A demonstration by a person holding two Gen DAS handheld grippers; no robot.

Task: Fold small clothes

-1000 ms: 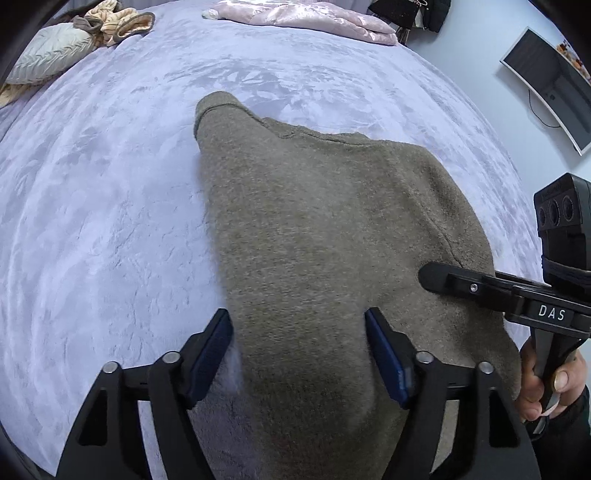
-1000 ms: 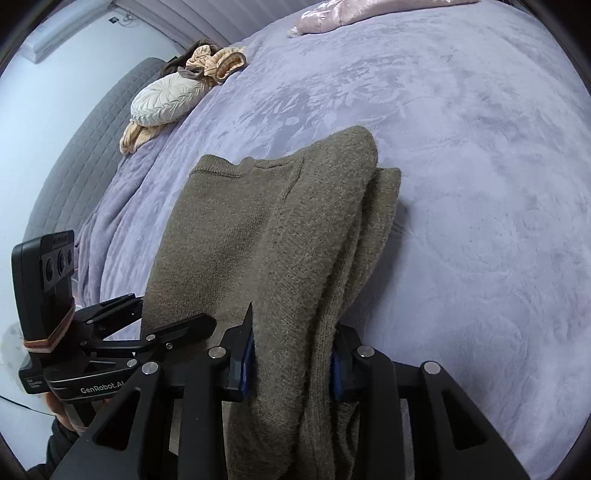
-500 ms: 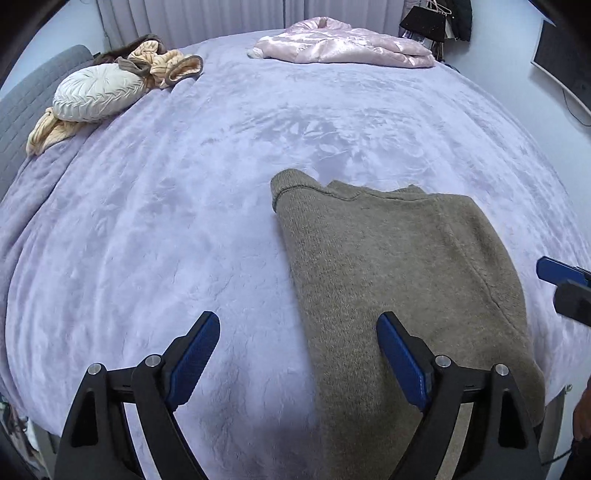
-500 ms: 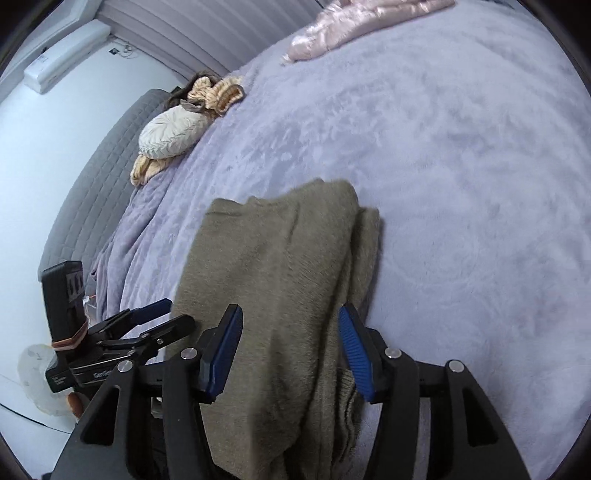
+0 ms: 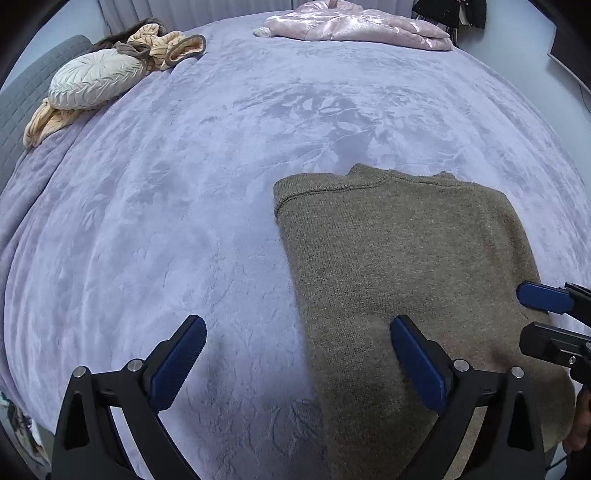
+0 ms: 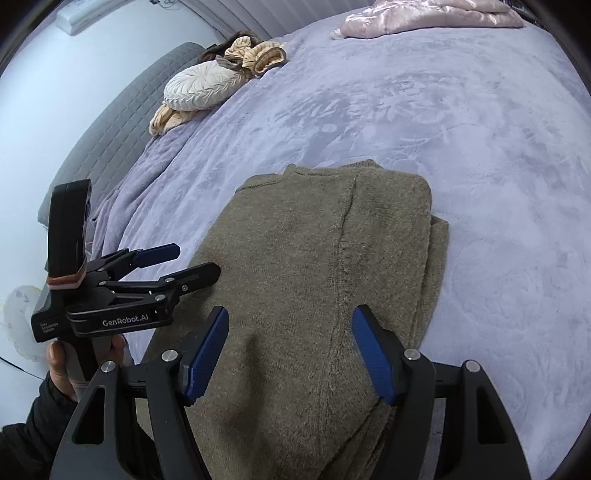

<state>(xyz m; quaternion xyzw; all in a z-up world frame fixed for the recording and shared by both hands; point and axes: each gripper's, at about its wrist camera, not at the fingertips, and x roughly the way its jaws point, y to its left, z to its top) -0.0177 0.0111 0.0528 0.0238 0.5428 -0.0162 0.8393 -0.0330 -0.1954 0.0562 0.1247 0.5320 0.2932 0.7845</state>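
An olive-brown knitted sweater (image 5: 406, 251) lies folded lengthwise on the lavender bedspread (image 5: 184, 221), neckline pointing away. My left gripper (image 5: 295, 332) hovers over its left edge with jaws still opening wide; the pads touch nothing, and cloth and blanket lie below them. In the right wrist view, my right gripper (image 6: 291, 317) hangs above the near half of the sweater (image 6: 314, 258), jaws opening and gripping nothing. The left gripper (image 6: 194, 260) shows beside it, held by a hand. The right gripper's blue fingertips (image 5: 526, 314) enter the left wrist view at the right.
A round cream pillow (image 5: 96, 77) and a striped beige garment (image 5: 166, 44) sit at the far left by the grey headboard (image 6: 122, 122). A pink satin garment (image 5: 354, 26) lies at the far edge. The bed's near edge runs just below the grippers.
The right gripper let go of the sweater's folded edge and opened. Both grippers drew back and tilted up, so more of the bed shows. The sweater now lies flat.
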